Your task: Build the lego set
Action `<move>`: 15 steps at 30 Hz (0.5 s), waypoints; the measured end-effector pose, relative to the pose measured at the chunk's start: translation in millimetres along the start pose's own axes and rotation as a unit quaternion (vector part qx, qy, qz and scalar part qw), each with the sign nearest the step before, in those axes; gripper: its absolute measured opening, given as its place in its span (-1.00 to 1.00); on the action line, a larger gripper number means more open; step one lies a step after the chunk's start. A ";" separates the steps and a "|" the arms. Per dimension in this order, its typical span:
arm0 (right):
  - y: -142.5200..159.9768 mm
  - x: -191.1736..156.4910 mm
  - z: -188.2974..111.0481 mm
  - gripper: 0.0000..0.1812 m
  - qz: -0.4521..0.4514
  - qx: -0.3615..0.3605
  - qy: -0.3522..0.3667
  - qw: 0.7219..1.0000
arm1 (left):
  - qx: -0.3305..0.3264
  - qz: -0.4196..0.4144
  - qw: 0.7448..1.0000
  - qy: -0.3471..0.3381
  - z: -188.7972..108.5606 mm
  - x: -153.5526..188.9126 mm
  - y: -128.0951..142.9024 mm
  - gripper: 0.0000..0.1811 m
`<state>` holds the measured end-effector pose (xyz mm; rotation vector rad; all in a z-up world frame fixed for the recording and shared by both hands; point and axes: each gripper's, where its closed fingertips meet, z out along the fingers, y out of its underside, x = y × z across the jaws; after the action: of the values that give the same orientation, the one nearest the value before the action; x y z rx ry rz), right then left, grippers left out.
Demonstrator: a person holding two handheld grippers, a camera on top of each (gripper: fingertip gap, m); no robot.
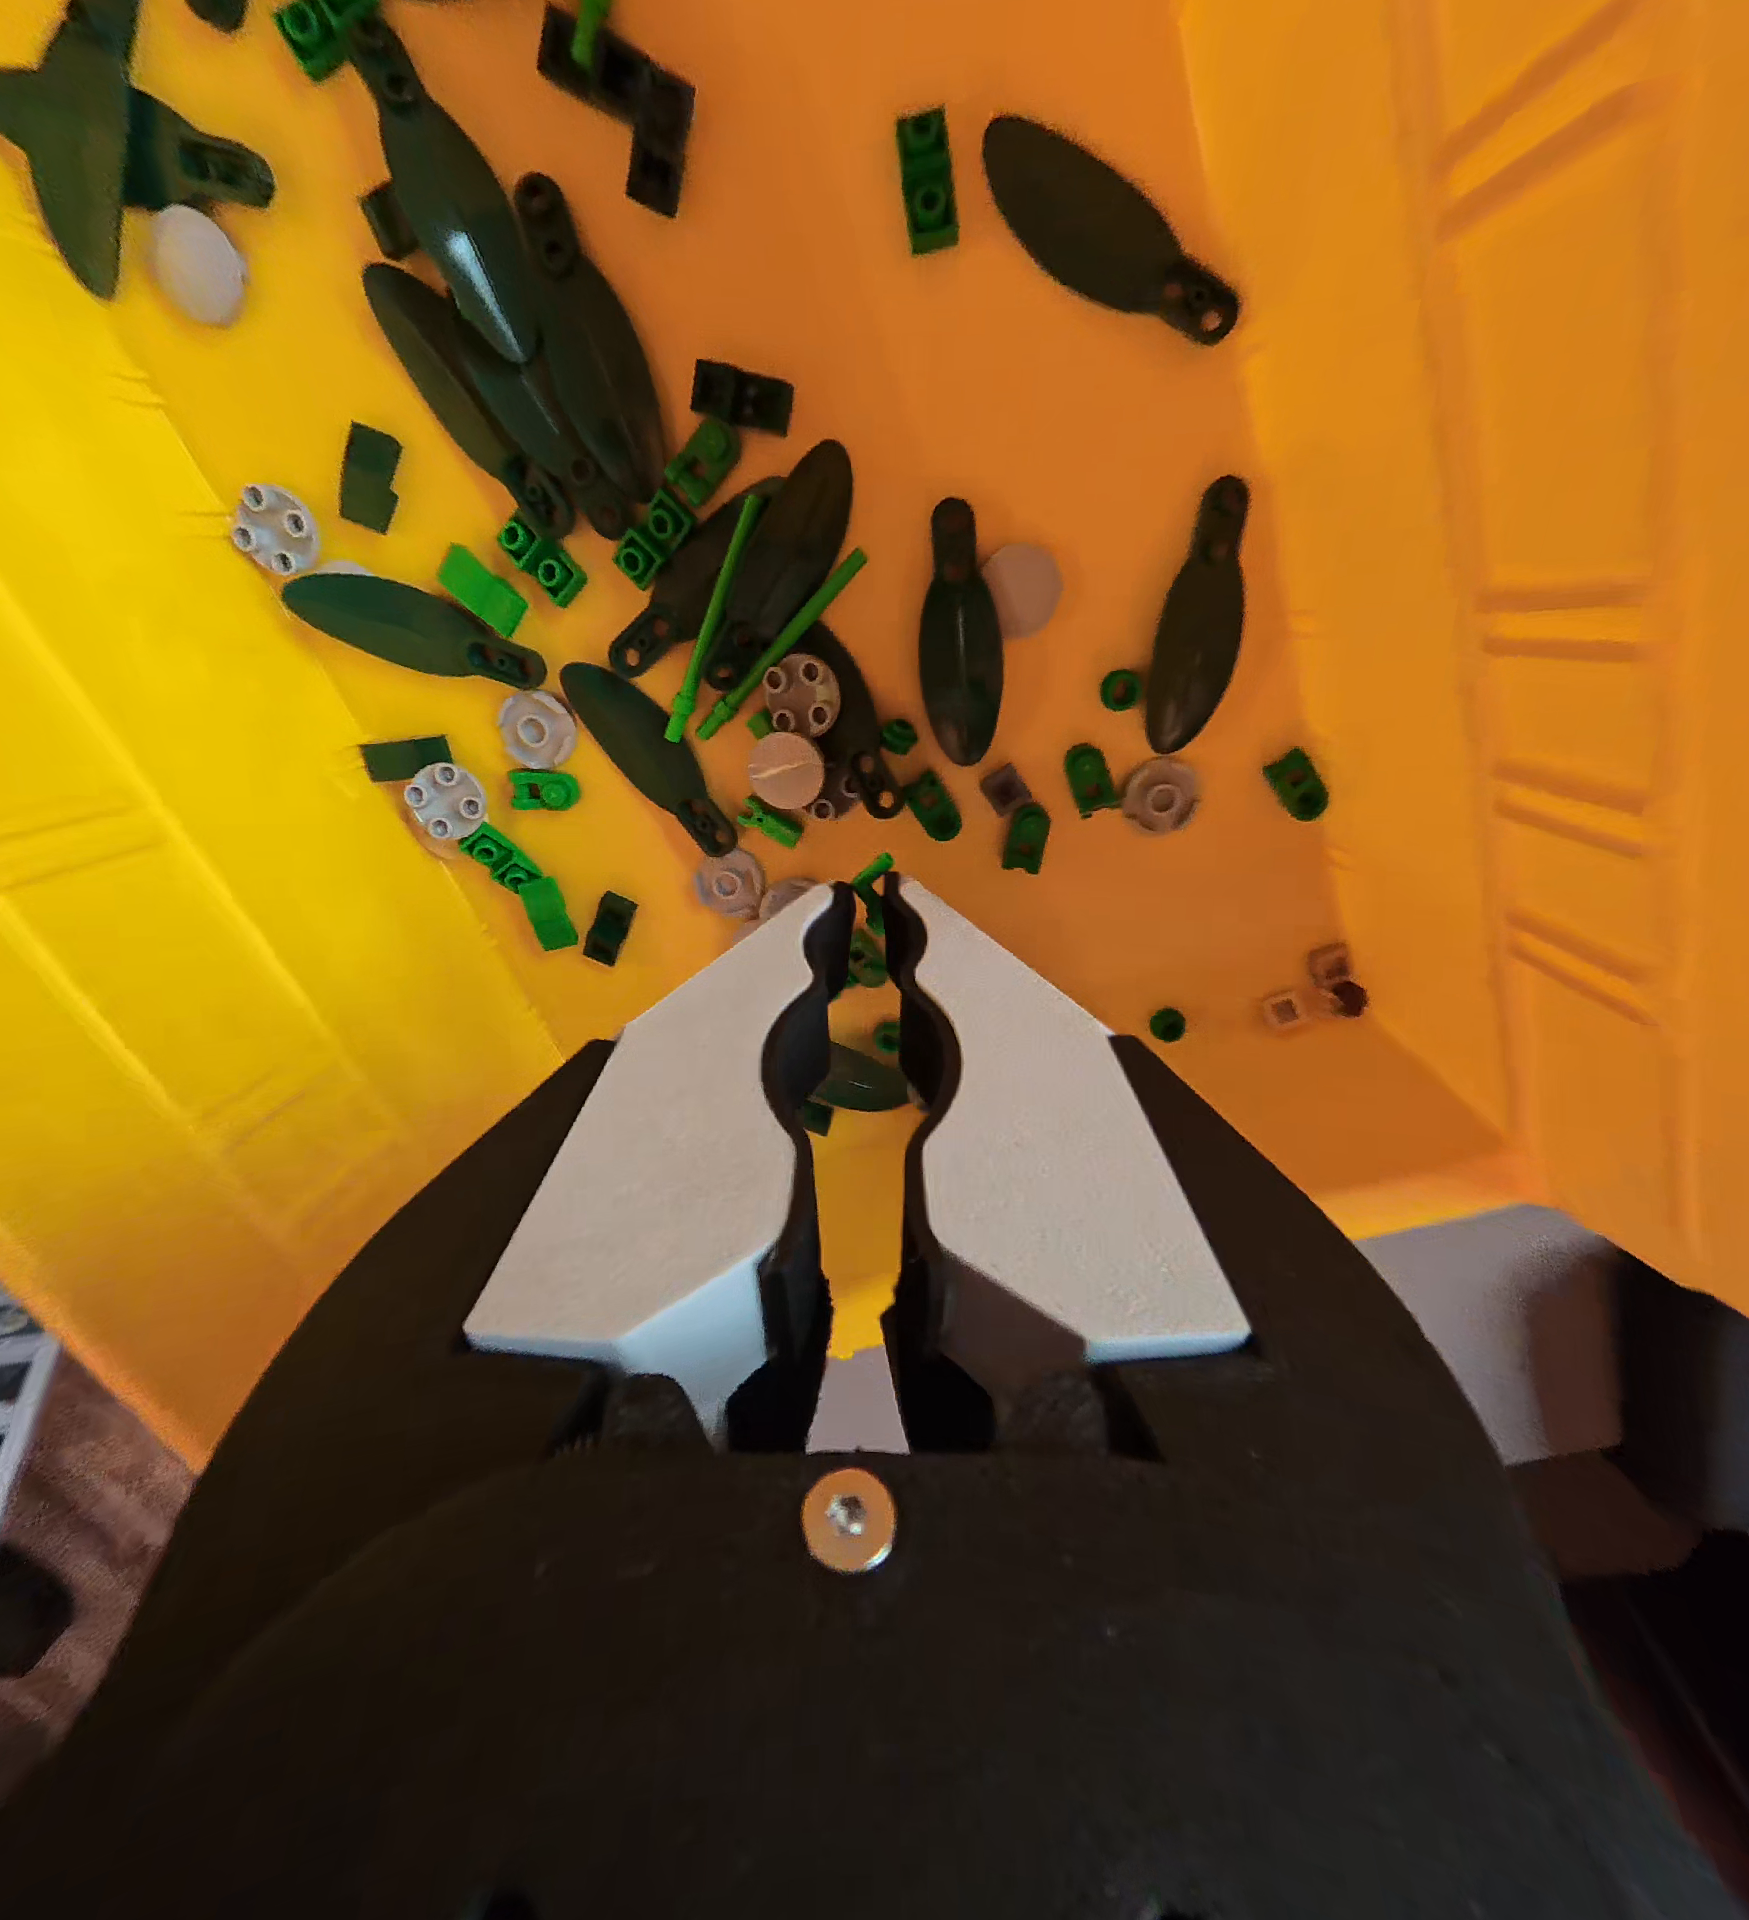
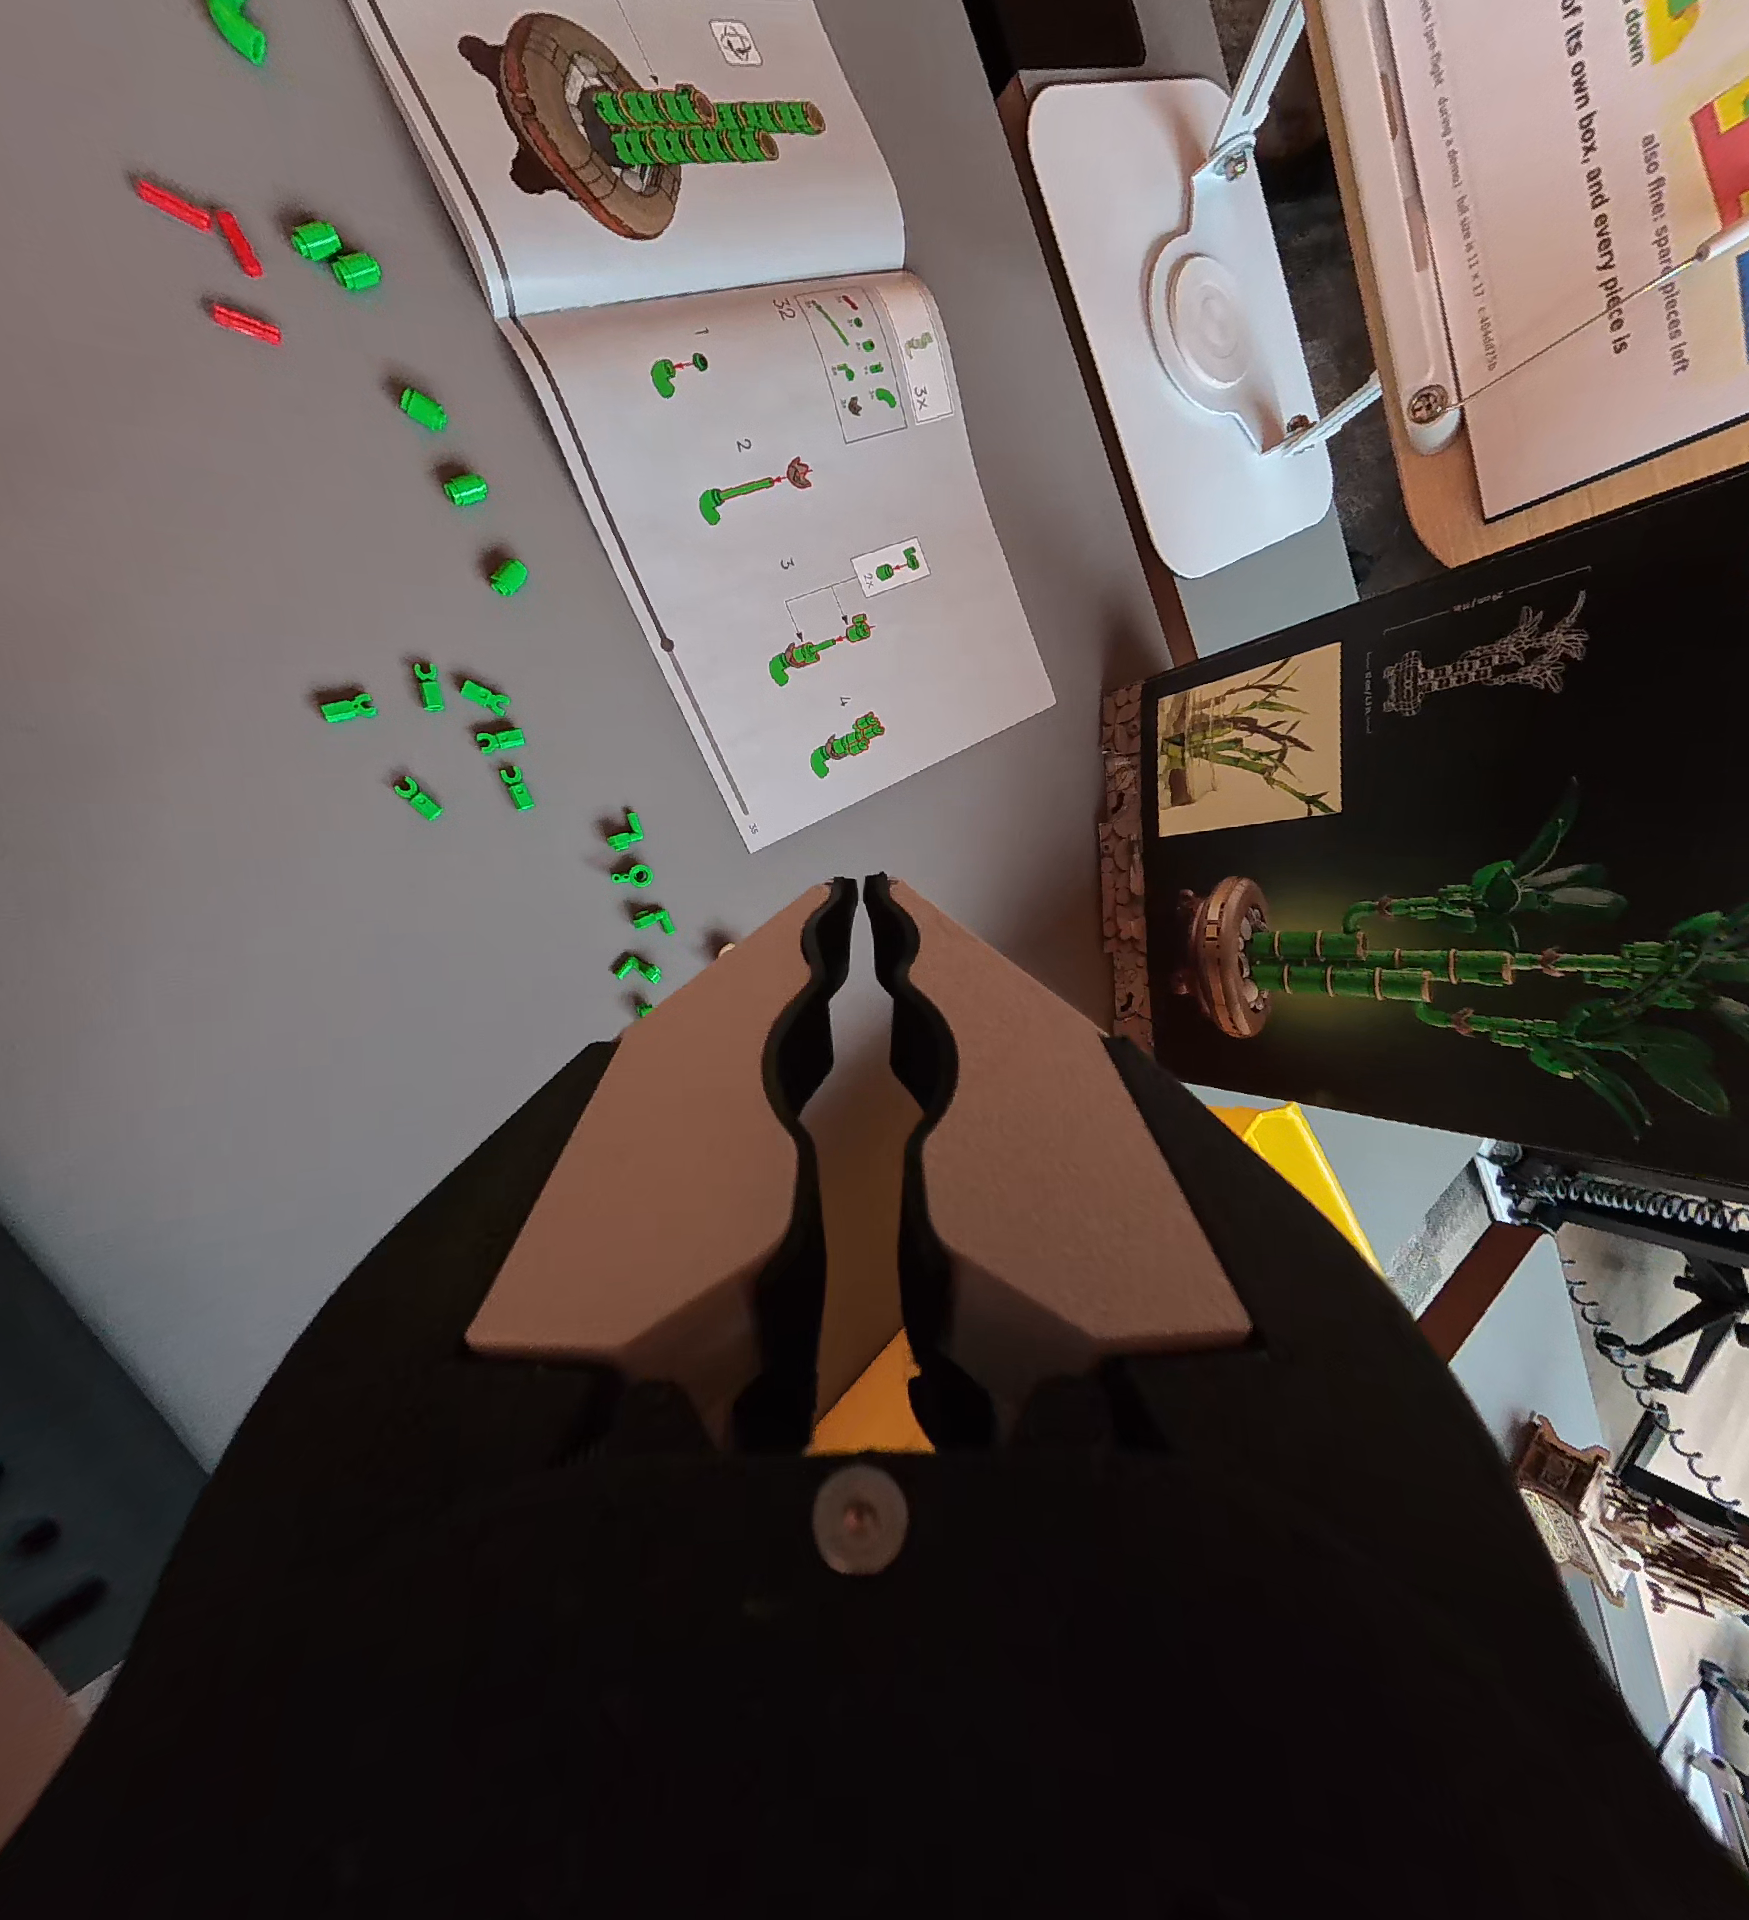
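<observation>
In the left wrist view my left gripper (image 1: 868,891) reaches into a yellow bin (image 1: 226,935). Its tips are shut on a small bright green lego piece (image 1: 874,871) that sticks out just past them. The bin floor holds several dark green leaf pieces (image 1: 963,644), bright green clips (image 1: 1296,781), thin green bars (image 1: 714,613) and grey round plates (image 1: 444,802). In the right wrist view my right gripper (image 2: 862,883) is shut and empty above the grey table (image 2: 174,935). Green lego pieces (image 2: 496,738) and red pins (image 2: 244,322) lie in groups to its left.
An open instruction booklet (image 2: 745,499) lies just beyond the right gripper. The black set box (image 2: 1472,883) lies to its right, and a yellow bin corner (image 2: 1285,1138) shows below it. A white stand (image 2: 1192,322) and a printed sheet on a wooden board (image 2: 1618,208) are at the far right. Some 65 cm of space lies between my two pairs of fingers.
</observation>
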<state>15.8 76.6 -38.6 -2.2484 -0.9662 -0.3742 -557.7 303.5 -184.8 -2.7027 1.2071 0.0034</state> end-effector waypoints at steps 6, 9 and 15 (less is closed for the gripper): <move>1.0 4.0 -5.9 -0.98 0.004 0.009 0.008 1.000 | 0.078 0.002 0.995 -0.058 -57.7 2.9 -12.0 -0.96; 1.0 6.2 -9.5 -0.98 0.003 0.011 0.016 1.000 | 0.167 0.026 0.981 -0.089 -111.1 29.6 -35.9 -0.96; 3.9 11.1 -14.3 -0.98 0.008 0.023 0.021 0.999 | 0.290 0.175 0.940 -0.044 -168.5 166.4 -97.3 -0.96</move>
<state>26.1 71.1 -24.3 -2.1969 -0.9246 -0.3871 -386.4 216.3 -15.7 -1.9455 1.3813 -0.1548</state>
